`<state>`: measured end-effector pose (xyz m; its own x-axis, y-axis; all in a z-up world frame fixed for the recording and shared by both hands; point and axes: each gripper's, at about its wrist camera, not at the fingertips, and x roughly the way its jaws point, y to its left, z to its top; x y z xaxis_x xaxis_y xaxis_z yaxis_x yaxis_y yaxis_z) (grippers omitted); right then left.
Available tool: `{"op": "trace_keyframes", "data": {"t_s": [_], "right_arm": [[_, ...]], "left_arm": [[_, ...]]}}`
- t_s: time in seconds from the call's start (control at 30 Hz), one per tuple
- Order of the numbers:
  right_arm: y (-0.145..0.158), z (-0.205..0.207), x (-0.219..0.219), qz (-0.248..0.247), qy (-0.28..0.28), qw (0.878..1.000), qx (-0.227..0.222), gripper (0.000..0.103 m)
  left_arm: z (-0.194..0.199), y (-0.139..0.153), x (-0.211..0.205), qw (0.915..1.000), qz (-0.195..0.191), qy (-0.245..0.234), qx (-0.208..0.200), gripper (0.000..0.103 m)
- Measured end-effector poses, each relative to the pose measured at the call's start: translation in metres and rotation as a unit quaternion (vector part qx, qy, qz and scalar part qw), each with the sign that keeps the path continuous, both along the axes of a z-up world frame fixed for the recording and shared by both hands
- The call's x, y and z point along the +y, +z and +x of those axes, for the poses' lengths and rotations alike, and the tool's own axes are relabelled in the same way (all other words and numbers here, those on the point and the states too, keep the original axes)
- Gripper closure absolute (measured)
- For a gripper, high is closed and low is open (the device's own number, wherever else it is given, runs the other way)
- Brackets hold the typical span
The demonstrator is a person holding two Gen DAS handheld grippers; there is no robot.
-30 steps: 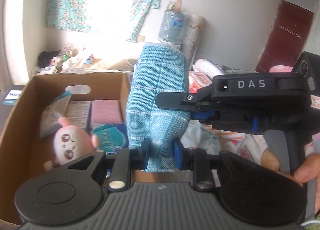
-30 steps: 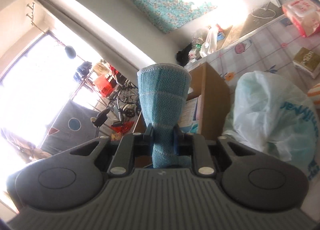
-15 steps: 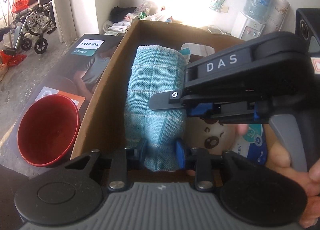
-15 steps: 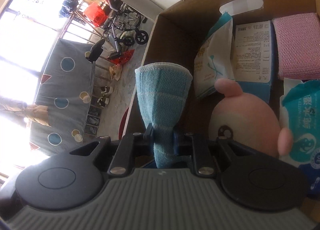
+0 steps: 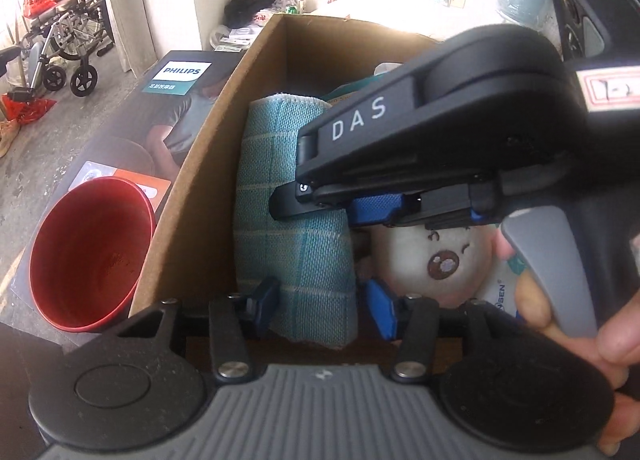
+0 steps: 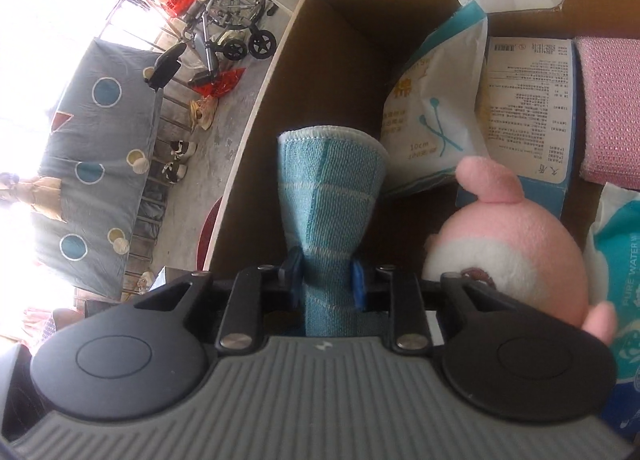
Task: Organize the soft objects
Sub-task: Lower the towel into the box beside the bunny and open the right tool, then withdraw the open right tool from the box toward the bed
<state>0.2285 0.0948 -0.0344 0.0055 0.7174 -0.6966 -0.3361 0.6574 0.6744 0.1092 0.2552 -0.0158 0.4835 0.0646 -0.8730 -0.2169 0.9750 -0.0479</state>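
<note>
A folded blue towel (image 5: 292, 219) stands on end inside the cardboard box (image 5: 208, 163), against its left wall. My left gripper (image 5: 322, 302) straddles the towel's near end; its jaws are opening and the right pad stands clear of the cloth. In the left wrist view my right gripper (image 5: 304, 199) reaches in from the right across the towel's middle. In its own view the right gripper (image 6: 326, 278) still pinches the blue towel (image 6: 332, 195) between its blue pads while its jaws are opening. A pink and white plush toy (image 6: 516, 252) lies beside the towel in the box (image 6: 280, 99).
The box also holds a white swab pack (image 6: 436, 107), a pink cloth (image 6: 608, 107) and a teal wet-wipes pack (image 6: 624, 260). Outside its left wall sit a red bowl (image 5: 92, 252) and a flat Philips carton (image 5: 176, 99). A hand (image 5: 616, 340) holds the right gripper's handle.
Both grippers carried the towel from above the box down into it, beside the plush toy. The left jaws have spread apart off the towel; the right jaws have widened slightly.
</note>
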Motion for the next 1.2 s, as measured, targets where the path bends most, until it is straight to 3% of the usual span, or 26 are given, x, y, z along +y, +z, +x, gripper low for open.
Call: {"op": "trace_keyframes", "data": {"t_s": [0.13,0.3,0.5,0.6,0.77,1.07,1.2], "right_arm": [[0.006,-0.002,-0.001,-0.004,-0.001,1.000,-0.009,0.068],[0.018,0.000,-0.011,0.024,-0.028,0.999,-0.016,0.045],[0.037,0.008,-0.044,0.071,-0.069,0.995,-0.015,0.044],[0.048,0.006,-0.068,0.093,-0.079,0.992,-0.019,0.044],[0.062,-0.005,-0.102,0.115,-0.090,0.989,-0.031,0.043],[0.071,-0.038,-0.178,0.172,-0.127,0.975,-0.057,0.031],[0.081,-0.061,-0.226,0.193,-0.152,0.966,-0.085,0.025]], "left_arm": [[-0.003,0.002,0.001,1.0000,-0.006,0.004,0.000,0.049],[-0.012,0.010,-0.001,0.9999,-0.003,0.007,-0.015,0.043],[-0.011,0.010,-0.004,0.9997,0.004,0.005,-0.022,0.045],[-0.005,0.007,-0.007,0.9999,-0.003,-0.003,-0.012,0.051],[0.000,0.003,-0.012,0.9999,-0.014,-0.008,0.005,0.051],[-0.031,0.047,-0.034,0.9976,0.018,-0.010,-0.066,0.025],[-0.046,0.068,-0.059,0.9943,0.004,-0.027,-0.103,0.017]]}}
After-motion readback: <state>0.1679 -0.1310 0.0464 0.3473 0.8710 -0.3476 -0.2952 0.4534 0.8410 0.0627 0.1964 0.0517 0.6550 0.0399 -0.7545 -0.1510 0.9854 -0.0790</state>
